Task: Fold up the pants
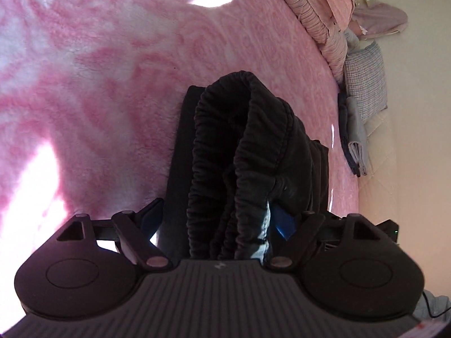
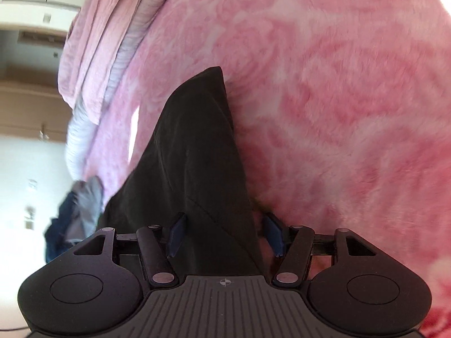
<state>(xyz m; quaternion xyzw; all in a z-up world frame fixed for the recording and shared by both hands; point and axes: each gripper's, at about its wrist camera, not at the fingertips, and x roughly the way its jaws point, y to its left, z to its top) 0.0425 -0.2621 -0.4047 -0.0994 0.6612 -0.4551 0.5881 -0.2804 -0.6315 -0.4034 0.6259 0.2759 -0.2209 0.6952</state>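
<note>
The black pants [image 1: 248,152] lie folded on the pink fleece blanket [image 1: 98,70]. Their gathered elastic waistband bulges up between the spread fingers of my left gripper [image 1: 217,219]. The jaws stand wide and do not pinch the cloth; the right blue pad [image 1: 283,222] is partly under the fabric. In the right wrist view a smooth folded part of the pants [image 2: 194,155] runs away to a point. It passes between the blue pads [image 2: 177,233] of my right gripper [image 2: 225,236], which is open, with a gap on the right side.
A pink quilt and striped bedding [image 1: 318,14] are piled at the blanket's far edge. Folded grey and blue clothes [image 1: 355,138] and a checked pillow [image 1: 366,81] lie by the bed's edge, near a pale wall. The same grey-blue clothes [image 2: 81,205] appear left of my right gripper.
</note>
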